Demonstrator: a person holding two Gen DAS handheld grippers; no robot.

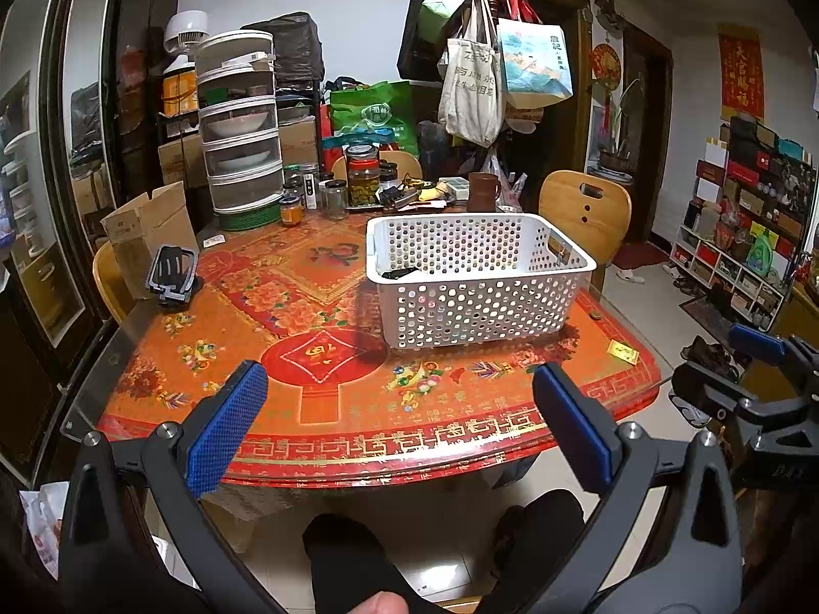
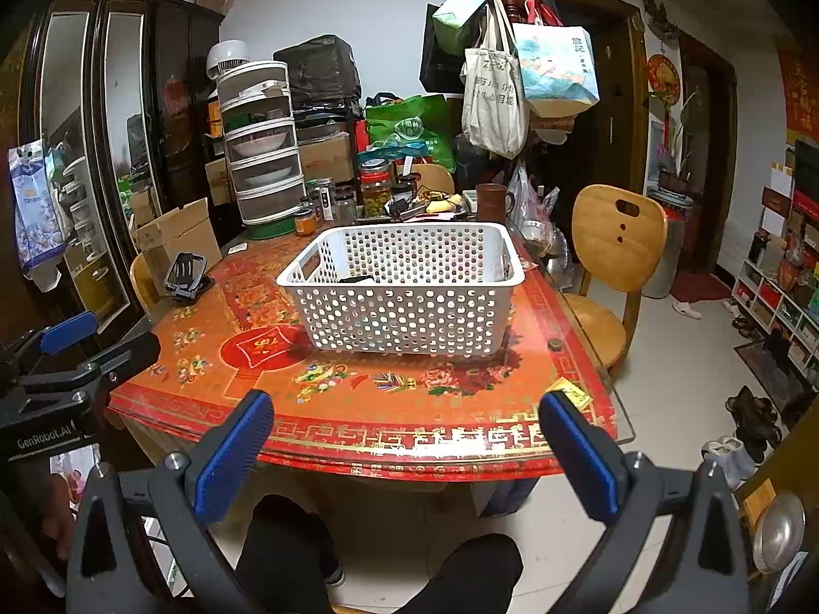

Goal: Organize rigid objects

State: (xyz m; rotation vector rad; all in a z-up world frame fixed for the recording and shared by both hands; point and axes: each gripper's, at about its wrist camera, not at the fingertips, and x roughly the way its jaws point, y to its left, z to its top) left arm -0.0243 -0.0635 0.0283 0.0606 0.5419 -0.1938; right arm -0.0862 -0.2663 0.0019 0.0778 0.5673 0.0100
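Left gripper (image 1: 399, 424): jaws spread wide, nothing between the blue pads, held in front of the near table edge. Right gripper (image 2: 407, 453): jaws likewise wide apart and empty, at the same edge. The table (image 1: 358, 440) carries a red patterned cover. A small yellow card (image 2: 569, 393) lies near its right front corner. The white perforated basket (image 1: 476, 276) stands mid-table with a dark object (image 1: 400, 272) inside. A black phone stand (image 1: 171, 273) sits at the left edge. Jars (image 1: 335, 197) crowd the far side.

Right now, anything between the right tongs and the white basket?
No objects: only bare patterned tabletop lies between the open right tongs and the white basket, clearest in the right wrist view.
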